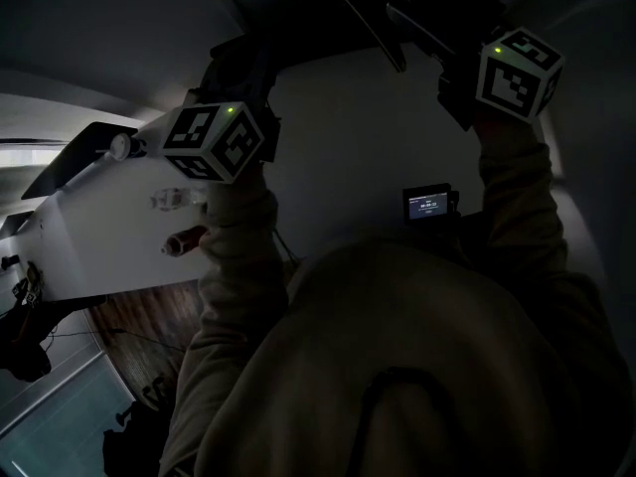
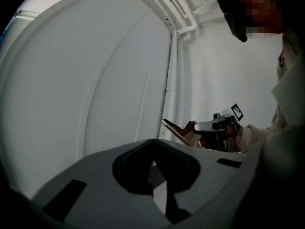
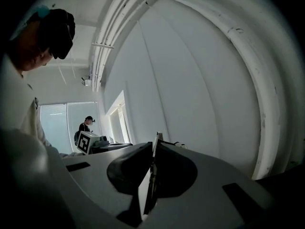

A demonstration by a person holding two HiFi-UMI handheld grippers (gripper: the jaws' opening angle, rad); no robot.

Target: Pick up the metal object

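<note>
Right gripper view showed the right gripper [image 3: 153, 149] with its jaws shut tight on the metal object [image 3: 156, 138]. It was a thin flat plate, seen from its edge. Only a small tip poked out past the jaws. The rest sat in the dark between the pads and was hard to see. Behind the jaws was a plain white wall [image 3: 190, 80]. Fat white pipes [image 3: 267, 104] ran up on the gripper's right. Far off to its left, another person [image 3: 86, 124] stood by a bright window [image 3: 59, 123], too small to see well.

In the left gripper view, the left gripper [image 2: 153, 144] had its jaw tips together, and nothing could be made out between them. Past it, to the right, the other gripper held the plate, which looked like a dark thin slab.

The head view was very dark. The left cube [image 1: 212, 139] and the right cube [image 1: 517, 73] stood out, but the jaws were lost in shadow. The plate was a dark strip up beside the right gripper, cut off by the top edge. Below the left gripper was a white table [image 1: 99, 237] with a few small things too dim to name.
</note>
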